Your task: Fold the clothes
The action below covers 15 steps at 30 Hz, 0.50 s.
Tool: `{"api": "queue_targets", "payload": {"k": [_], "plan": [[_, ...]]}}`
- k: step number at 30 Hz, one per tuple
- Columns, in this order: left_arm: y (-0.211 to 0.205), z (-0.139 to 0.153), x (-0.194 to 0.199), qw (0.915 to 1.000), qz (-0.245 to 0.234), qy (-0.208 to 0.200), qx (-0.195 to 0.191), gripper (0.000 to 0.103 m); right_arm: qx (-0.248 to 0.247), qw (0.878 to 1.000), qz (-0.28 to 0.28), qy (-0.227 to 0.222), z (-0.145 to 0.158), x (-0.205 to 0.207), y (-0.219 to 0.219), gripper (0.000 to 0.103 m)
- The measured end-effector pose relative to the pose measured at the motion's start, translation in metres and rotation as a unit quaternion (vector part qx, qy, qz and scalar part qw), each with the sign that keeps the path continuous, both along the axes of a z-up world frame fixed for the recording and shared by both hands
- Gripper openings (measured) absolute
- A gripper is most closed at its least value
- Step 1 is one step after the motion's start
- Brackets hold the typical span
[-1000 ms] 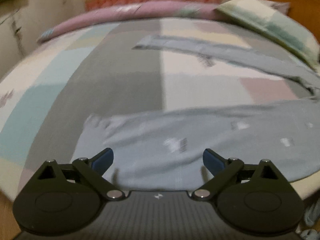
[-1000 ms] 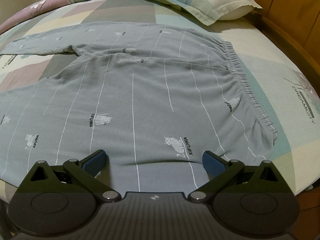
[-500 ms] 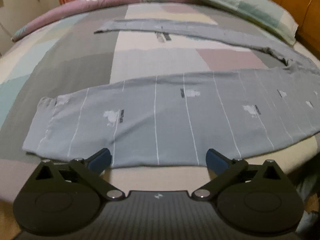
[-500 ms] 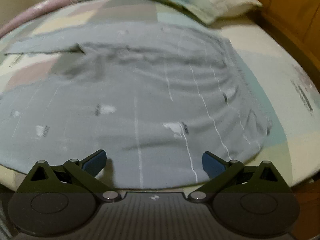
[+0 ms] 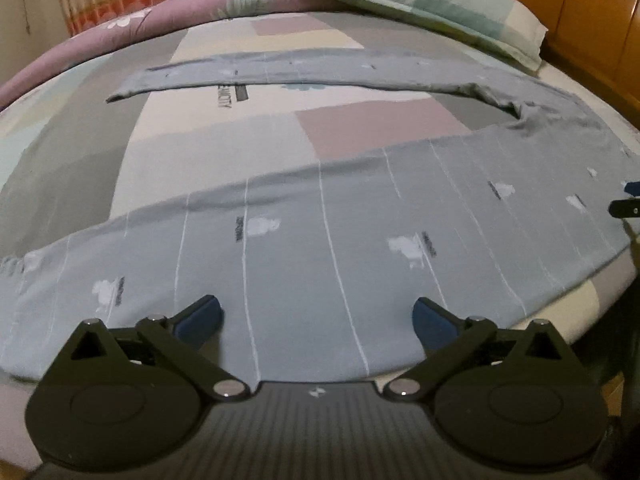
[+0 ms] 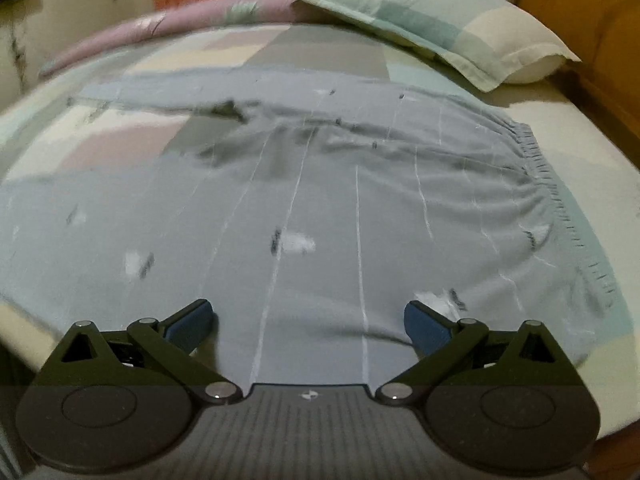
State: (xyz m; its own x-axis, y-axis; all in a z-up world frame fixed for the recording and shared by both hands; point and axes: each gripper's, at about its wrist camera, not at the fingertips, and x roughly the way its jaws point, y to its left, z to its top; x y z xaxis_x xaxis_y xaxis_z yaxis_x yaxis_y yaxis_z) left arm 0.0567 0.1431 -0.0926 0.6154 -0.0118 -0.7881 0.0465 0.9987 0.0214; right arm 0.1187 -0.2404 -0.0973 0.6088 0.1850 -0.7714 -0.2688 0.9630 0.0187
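Grey-blue striped pyjama trousers (image 5: 320,240) lie spread on the bed. The near leg runs across the front edge and the far leg (image 5: 300,72) stretches left further back. My left gripper (image 5: 318,316) hovers open over the near leg, nothing between its fingers. The right wrist view shows the hip part of the trousers (image 6: 340,208), creased near the crotch, with the gathered waistband (image 6: 548,184) at the right. My right gripper (image 6: 308,318) stands open low over the cloth near the front edge. One of its fingers (image 5: 630,200) shows at the right edge of the left wrist view.
A patchwork bedsheet (image 5: 200,148) covers the mattress. A checked pillow (image 5: 440,4) (image 6: 420,16) lies at the back right beside a wooden headboard (image 5: 580,8). A rolled purple quilt (image 5: 120,36) lines the far side below a curtain. The bed edge drops off just under both grippers.
My left gripper has slid along the near leg, away from the cuff, and come lower over the cloth. The right gripper shifted a little, and the cloth near the crotch now shows creases.
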Motion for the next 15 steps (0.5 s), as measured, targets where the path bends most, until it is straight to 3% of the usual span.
{"api": "queue_targets", "payload": {"k": [3, 6, 12, 15], "plan": [[-0.001, 0.014, 0.005, 0.9997, 0.016, 0.001, 0.019, 0.102, -0.003, 1.000, -0.007, 0.018, 0.016, 0.011, -0.004, 0.103], [-0.004, 0.023, 0.017, 0.9995, 0.017, -0.014, 0.022, 0.102, 0.015, 0.999, -0.029, -0.018, 0.043, 0.045, -0.011, 0.103], [-0.011, 0.010, 0.039, 0.9997, 0.020, 0.000, 0.015, 0.102, 0.040, 0.997, -0.064, -0.033, 0.075, 0.169, 0.004, 0.103], [-0.009, 0.006, 0.036, 0.9997, 0.024, 0.007, 0.003, 0.102, 0.029, 0.997, -0.071, 0.011, 0.053, 0.233, 0.024, 0.103]]}}
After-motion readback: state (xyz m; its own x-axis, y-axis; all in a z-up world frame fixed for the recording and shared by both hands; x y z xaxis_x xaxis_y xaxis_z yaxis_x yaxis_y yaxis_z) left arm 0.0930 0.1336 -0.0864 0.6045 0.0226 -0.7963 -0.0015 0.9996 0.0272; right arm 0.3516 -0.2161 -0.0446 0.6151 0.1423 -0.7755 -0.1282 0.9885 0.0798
